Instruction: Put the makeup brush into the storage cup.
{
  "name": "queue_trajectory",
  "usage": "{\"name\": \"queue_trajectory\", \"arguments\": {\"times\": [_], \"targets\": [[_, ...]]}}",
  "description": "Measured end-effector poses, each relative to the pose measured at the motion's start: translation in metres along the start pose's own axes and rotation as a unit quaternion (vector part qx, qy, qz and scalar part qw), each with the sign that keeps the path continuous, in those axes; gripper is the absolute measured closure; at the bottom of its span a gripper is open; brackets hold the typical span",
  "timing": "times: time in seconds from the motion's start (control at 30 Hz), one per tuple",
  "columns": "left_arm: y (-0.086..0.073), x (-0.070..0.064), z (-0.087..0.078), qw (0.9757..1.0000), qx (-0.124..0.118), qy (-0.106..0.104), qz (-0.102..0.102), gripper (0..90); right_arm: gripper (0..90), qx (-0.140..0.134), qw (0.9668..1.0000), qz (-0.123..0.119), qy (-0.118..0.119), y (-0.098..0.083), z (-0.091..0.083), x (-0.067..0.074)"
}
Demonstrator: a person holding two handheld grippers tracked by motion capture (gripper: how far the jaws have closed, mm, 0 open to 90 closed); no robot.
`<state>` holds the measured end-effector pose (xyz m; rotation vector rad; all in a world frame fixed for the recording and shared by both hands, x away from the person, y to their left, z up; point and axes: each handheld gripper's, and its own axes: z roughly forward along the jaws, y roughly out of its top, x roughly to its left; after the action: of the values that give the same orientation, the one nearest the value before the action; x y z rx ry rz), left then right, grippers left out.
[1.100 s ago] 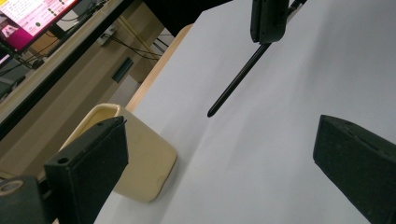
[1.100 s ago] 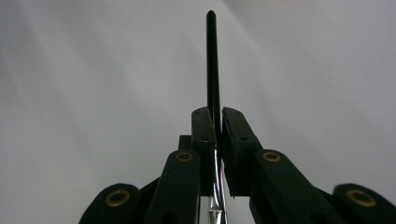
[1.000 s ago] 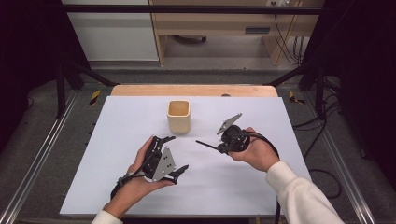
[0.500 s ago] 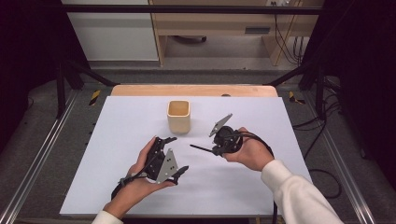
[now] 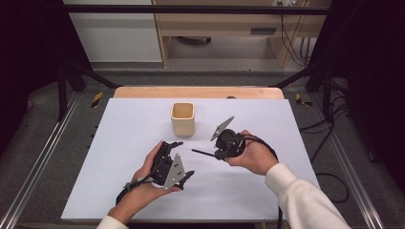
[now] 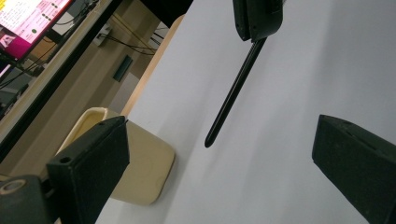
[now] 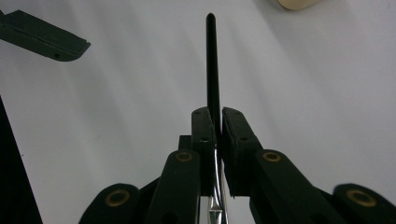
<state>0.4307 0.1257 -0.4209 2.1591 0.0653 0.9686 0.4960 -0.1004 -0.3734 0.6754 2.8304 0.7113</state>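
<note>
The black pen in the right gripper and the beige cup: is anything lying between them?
Nothing; bare white table separates pen and cup, in the high view.

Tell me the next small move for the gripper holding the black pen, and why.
Probably carry the black pen toward the cream cup and tip it upright. The right gripper is shut on the pen, held level above the table with its tip toward the open left gripper, beside the open-topped cup.

Thin black pen (image 5: 203,153), slim and rounded at the tip, held off the table, tip pointed toward 9 o'clock, clamped at its rear end
</note>
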Motion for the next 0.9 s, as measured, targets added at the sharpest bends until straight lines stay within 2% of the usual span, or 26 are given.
{"name": "queue_trajectory", "arguments": {"times": [0.5, 0.67, 0.9], "targets": [[0.000, -0.003, 0.004, 0.9998, 0.016, 0.006, 0.005, 7.8, 83.8, 0.004, 0.9998, -0.018, 0.005, 0.011, 0.002, 0.011], [0.000, -0.003, 0.005, 0.9996, 0.024, 0.007, 0.011, 8.6, 83.8, 0.004, 0.9998, -0.018, 0.005, 0.012, 0.001, 0.012], [0.003, -0.006, 0.007, 0.9996, 0.023, 0.010, 0.015, 10.8, 83.7, 0.006, 0.9998, -0.018, 0.006, 0.012, 0.003, 0.013]]}}
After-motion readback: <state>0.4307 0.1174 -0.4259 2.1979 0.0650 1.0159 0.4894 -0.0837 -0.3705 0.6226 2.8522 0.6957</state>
